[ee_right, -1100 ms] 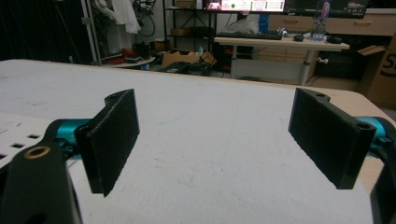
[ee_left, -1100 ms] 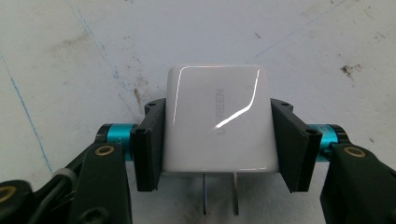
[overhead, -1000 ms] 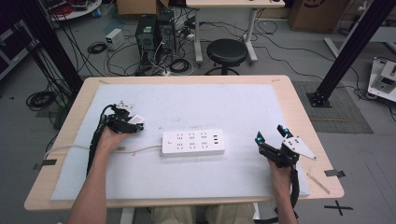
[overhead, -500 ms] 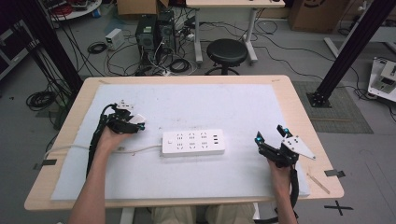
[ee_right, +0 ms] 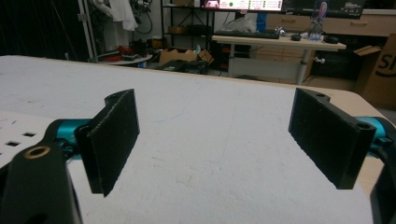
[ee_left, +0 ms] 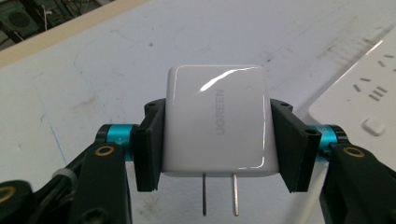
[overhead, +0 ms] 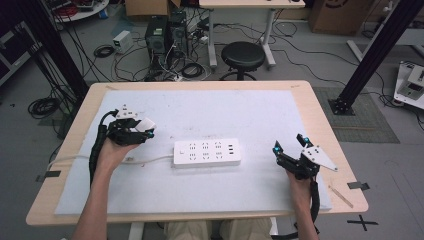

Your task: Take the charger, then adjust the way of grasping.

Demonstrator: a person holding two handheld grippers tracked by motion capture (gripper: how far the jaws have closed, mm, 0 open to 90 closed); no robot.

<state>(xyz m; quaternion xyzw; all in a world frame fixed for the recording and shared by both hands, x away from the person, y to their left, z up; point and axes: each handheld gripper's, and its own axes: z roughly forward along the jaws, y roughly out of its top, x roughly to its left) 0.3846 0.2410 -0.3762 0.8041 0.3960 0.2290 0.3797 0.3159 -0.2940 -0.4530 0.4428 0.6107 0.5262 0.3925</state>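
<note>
1. My left tool (ee_left: 217,135) is clamped on the charger (ee_left: 217,121), one jaw flat on each side face. The two prongs (ee_left: 219,193) point back toward the camera, clear of the pads.
2. From the high view, the left tool (overhead: 142,131) holds the charger (overhead: 145,123) above the mat, left of the strip (overhead: 207,153) and apart from it.
3. My right tool (ee_right: 219,140) stands wide open with nothing between its jaws. In the high view it (overhead: 289,150) sits just right of the strip, not touching it.
4. The step in hand, as I judge it, is plugging the charger into the strip.
5. To do it well, I would turn the wrist so the prongs face down, then line them up with a two-slot socket before lowering.
6. I would press straight down, with no tilt, so the prongs do not bend.
7. The strip lies loose on the bench (overhead: 320,115), so I would steady its end with the right tool.
</note>
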